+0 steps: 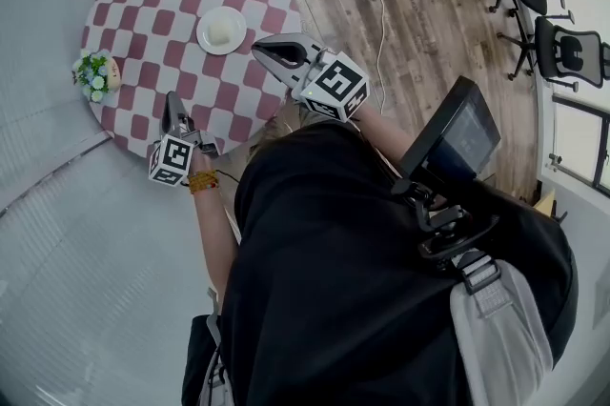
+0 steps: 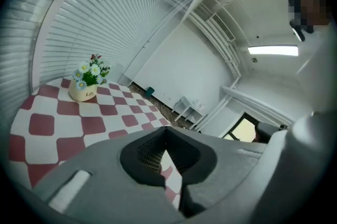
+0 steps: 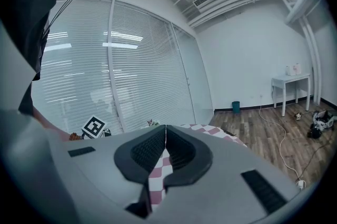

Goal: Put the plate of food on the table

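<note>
- Jaws on the left gripper [image 2: 166,131] are pressed together with nothing between them. In the head view it hangs over the lower edge of the table [image 1: 143,4], at lower left of the checked cloth.
- The right gripper [image 3: 165,128] is closed and empty too. In the head view its tips sit at the table's right edge, near the plate [image 1: 204,38] and just below and right of it.
- The plate lies flat on the cloth in the upper middle of the table, with a pale lump of food [image 1: 220,31] in its centre. Neither tool touches it, so the placing looks done.
- Main risk, as I judge it: the right tool is near enough that a careless sweep up and left could catch the rim and skid the plate or roll the food off.
- Second risk: the flower pot [image 1: 95,75] stands close to the table's left edge. A leftward swing of the left tool could tip it over the side.
- Smaller risk: either tool could drag on the cloth and pull everything on it toward the person.
</note>
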Action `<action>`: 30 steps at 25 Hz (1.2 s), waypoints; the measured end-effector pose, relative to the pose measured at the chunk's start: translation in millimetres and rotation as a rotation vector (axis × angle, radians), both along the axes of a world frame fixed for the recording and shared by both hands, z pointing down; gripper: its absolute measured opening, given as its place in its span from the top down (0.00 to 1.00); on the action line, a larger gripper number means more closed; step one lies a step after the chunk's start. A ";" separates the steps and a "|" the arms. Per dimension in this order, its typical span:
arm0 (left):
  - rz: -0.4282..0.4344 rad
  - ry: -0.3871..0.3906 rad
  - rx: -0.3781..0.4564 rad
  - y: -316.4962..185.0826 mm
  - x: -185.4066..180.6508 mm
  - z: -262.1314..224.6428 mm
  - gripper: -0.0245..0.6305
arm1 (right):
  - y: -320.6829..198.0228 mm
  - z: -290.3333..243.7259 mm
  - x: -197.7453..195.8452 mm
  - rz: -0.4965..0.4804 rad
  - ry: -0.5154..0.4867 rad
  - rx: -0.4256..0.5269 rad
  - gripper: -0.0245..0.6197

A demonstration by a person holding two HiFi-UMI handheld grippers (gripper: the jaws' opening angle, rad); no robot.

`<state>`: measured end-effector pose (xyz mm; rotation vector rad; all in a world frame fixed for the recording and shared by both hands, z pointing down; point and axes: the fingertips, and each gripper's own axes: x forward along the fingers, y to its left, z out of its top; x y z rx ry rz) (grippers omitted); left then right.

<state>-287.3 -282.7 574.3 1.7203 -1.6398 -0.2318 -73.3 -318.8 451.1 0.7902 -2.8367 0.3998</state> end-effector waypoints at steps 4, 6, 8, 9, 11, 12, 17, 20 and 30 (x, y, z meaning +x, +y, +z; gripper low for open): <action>0.123 -0.141 0.113 -6.1 23.7 -33.3 0.96 | 4.6 0.0 -2.8 0.001 0.005 0.007 0.95; 0.169 -0.201 0.218 -6.0 34.4 -55.5 0.96 | 6.3 -0.1 -5.6 0.000 0.004 0.013 0.95; 0.203 -0.244 0.306 -3.8 43.1 -74.2 0.96 | 7.9 -0.7 -7.9 0.000 0.004 0.017 0.95; 0.217 -0.275 0.333 -1.7 46.1 -81.1 0.96 | 9.3 -0.9 -9.8 -0.001 0.002 0.017 0.95; 0.241 -0.352 0.367 3.4 49.7 -90.5 0.96 | 13.1 -0.2 -15.0 -0.009 -0.001 0.017 0.95; 0.252 -0.386 0.379 6.0 51.5 -93.4 0.96 | 15.2 0.6 -17.3 -0.014 -0.002 0.018 0.95; 0.301 -0.462 0.415 21.4 62.6 -105.0 0.96 | 27.1 0.9 -25.3 -0.041 -0.006 0.020 0.95; 0.322 -0.490 0.426 28.0 64.9 -105.4 0.96 | 31.3 3.2 -32.9 -0.062 -0.004 0.020 0.95; 0.339 -0.594 0.501 38.8 70.7 -140.3 0.96 | 42.3 -20.8 -65.4 -0.146 -0.034 0.174 0.95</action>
